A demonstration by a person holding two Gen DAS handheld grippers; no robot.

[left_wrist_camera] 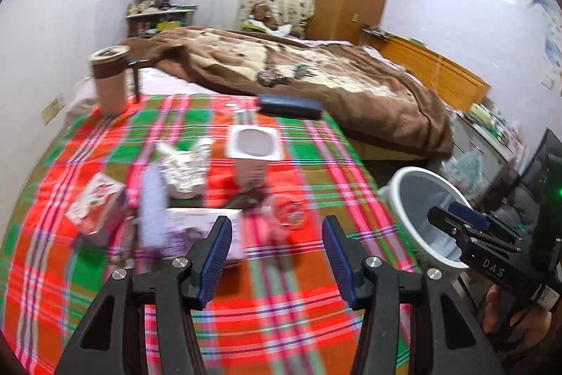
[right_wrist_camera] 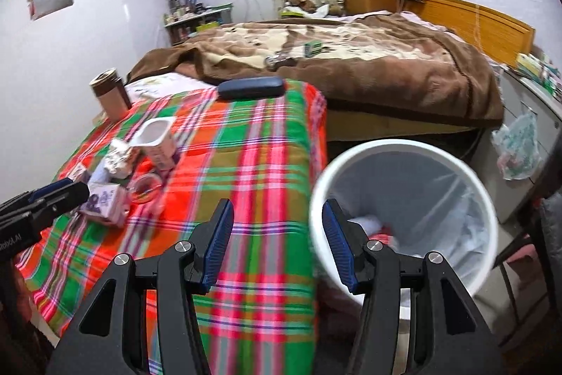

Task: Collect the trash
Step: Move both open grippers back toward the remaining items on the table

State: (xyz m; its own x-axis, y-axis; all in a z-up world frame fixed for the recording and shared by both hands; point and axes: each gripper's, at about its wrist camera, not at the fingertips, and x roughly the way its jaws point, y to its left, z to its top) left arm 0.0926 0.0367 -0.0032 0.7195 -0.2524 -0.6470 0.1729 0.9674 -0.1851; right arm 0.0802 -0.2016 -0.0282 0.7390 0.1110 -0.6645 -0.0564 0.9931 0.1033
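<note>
Trash lies on the plaid-covered table (left_wrist_camera: 281, 322): a white yogurt cup (left_wrist_camera: 253, 154), crumpled paper (left_wrist_camera: 184, 166), a red-and-white carton (left_wrist_camera: 96, 204), a purple box (left_wrist_camera: 196, 231) and a clear red-tinted lid (left_wrist_camera: 289, 211). My left gripper (left_wrist_camera: 277, 252) is open and empty, just short of the lid and box. My right gripper (right_wrist_camera: 277, 245) is open and empty at the table's right edge, beside the white bin (right_wrist_camera: 404, 217), which holds some trash. The cup (right_wrist_camera: 158, 143), paper (right_wrist_camera: 117, 159) and purple box (right_wrist_camera: 105, 202) show in the right wrist view too.
A brown-lidded canister (left_wrist_camera: 110, 79) and a dark blue case (left_wrist_camera: 289, 106) stand at the table's far side. A bed with a brown blanket (left_wrist_camera: 316, 69) lies behind. The bin (left_wrist_camera: 425, 213) stands on the floor right of the table. A plastic bag (right_wrist_camera: 518, 146) hangs at right.
</note>
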